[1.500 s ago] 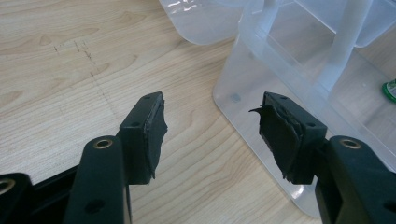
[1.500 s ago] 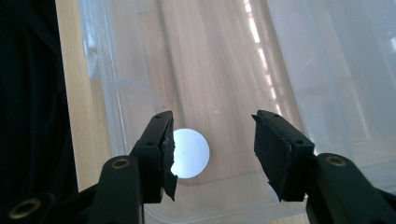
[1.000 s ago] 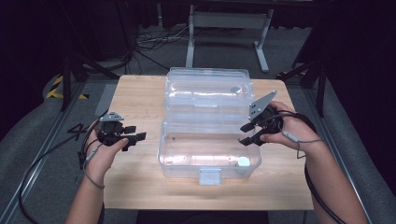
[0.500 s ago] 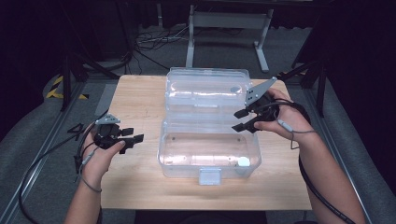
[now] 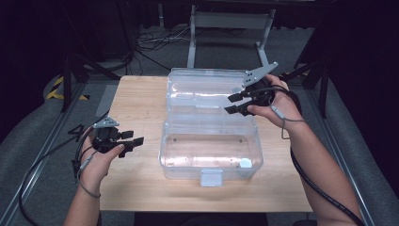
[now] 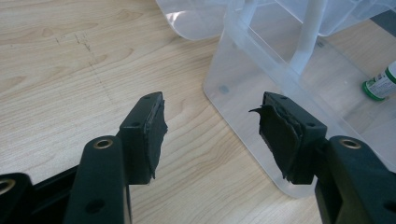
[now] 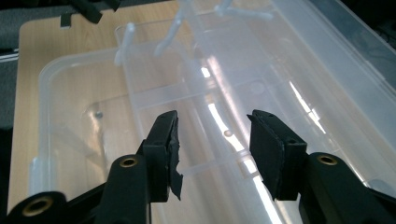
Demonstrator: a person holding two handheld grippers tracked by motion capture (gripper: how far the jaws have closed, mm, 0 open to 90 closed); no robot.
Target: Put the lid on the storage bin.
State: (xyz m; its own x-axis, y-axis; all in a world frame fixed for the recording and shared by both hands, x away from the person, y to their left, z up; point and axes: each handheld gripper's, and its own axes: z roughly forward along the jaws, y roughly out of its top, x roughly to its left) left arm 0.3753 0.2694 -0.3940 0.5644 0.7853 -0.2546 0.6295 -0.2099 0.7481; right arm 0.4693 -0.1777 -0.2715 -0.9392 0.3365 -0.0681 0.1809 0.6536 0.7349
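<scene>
Your right gripper (image 5: pixel 235 104), jaws apart with nothing between them and just closing a little, hung right over the clear box's open lid (image 5: pixel 207 89), nearer than your spread left gripper (image 5: pixel 134 143).

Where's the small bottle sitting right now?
In the high view the small bottle lies inside the clear box, in its near right corner, close to the front latch; the left gripper view shows its green-and-white body.
</scene>
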